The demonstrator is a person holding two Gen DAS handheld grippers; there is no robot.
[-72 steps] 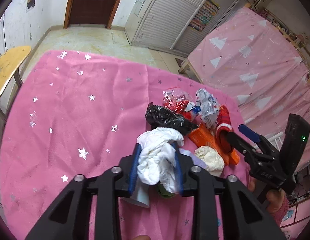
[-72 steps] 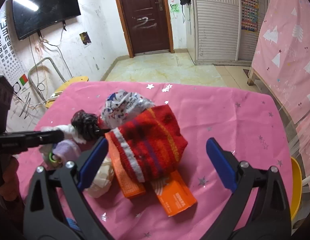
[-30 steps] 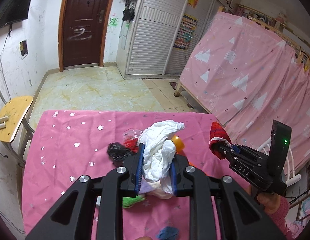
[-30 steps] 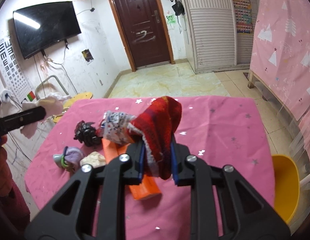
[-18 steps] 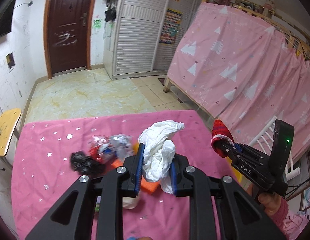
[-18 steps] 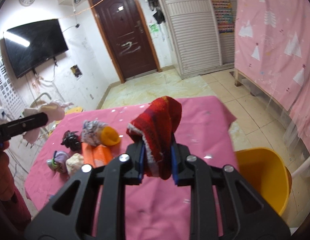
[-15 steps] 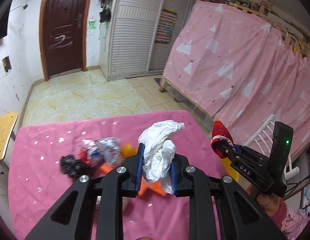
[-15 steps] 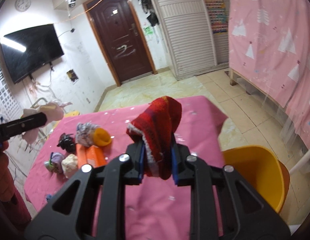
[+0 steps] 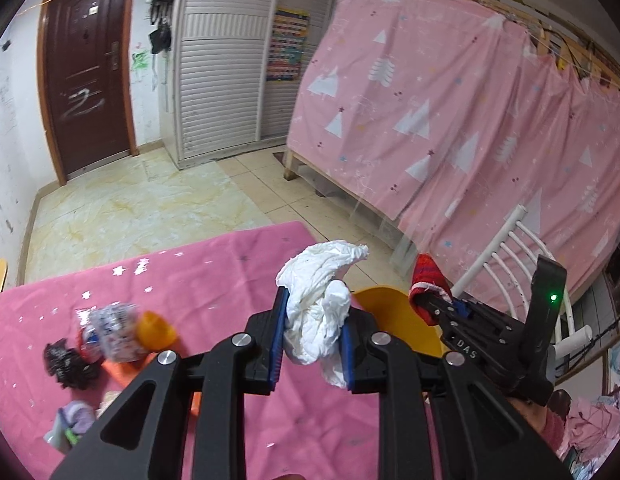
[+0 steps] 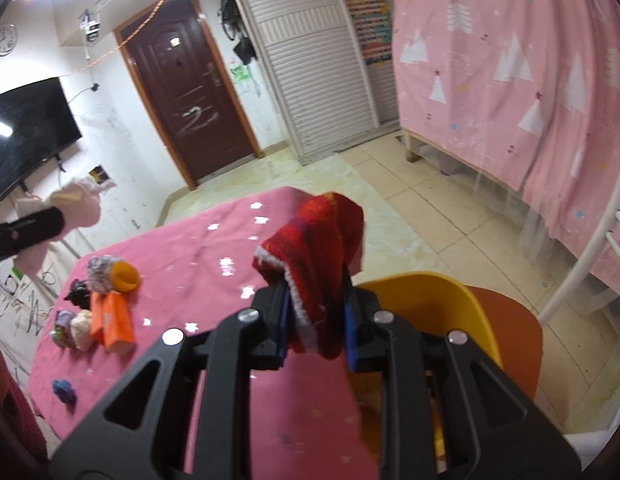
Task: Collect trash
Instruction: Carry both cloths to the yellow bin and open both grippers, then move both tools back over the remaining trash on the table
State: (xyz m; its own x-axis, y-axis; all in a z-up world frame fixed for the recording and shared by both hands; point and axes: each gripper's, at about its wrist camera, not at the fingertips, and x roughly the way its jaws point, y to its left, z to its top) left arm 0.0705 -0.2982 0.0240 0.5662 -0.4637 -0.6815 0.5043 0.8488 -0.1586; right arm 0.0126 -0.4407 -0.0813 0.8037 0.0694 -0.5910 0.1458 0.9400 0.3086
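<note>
Both hands loaded and up over the table (image 9: 214, 280). L gripper (image 9: 312, 336) is pinching a white rag (image 9: 320, 312), jaws pressed tight on its middle, top tuft poking up, a tail hanging below the pads. R gripper (image 10: 315, 320) is clamped on a red knit (image 10: 316, 248), which bulges up over the fingers and droops a bit under them.

The bit that matters: the yellow bin (image 10: 426, 300). In the R view it sits just past the R fingertips, low and to the right, off the table edge, mouth open twd the tool. In the L view the bin (image 9: 390, 300) shows just behind and right of the rag, w/ the R gripper (image 9: 430, 306) and its red load right next to it, over the rim's right side. So R looks nearer, prob first to drop; L needs to carry on right and fwd a little to get the rag over the opening. My read, not a certainty.

Neither load is over the mouth for sure – fisheye makes it hard to tell. Rag's tail hangs low, so it could snag the rim; the knit is floppy too, may cling to a pad on release.

Rest of the trash sits on the table's far left, well apart from both tools: orange box (image 10: 110, 320), black wad (image 9: 68, 362), crinkly wrapper (image 9: 110, 334), orange ball (image 9: 154, 330), pale wad (image 10: 81, 328). Plenty left after this run.
</note>
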